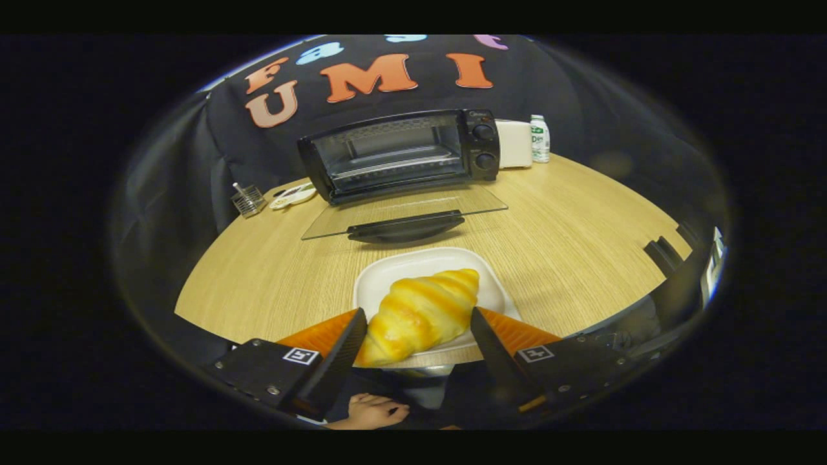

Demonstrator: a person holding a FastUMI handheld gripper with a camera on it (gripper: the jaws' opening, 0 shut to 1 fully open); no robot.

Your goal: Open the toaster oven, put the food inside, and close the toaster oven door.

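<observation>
Wood worktop [581, 219]: toaster oven [400, 155] at 12 o'clock, door [404, 210] down; plate [413, 268] with croissant [420, 313]; claw [418, 323] spread, flanking croissant, contact unclear.

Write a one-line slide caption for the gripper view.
Open gripper flanks croissant on white plate; toaster oven beyond, door down.

Desk [581, 226]: light wood grain. Directly on it: toaster oven [400, 155] at the far side, glass door [404, 213] folded down flat toward the near edge; white plate [387, 274] near that edge; white box [515, 143] and small bottle [539, 138] beside the oven; wire holder [248, 200] and small dish [292, 195] on the opposite side.
</observation>
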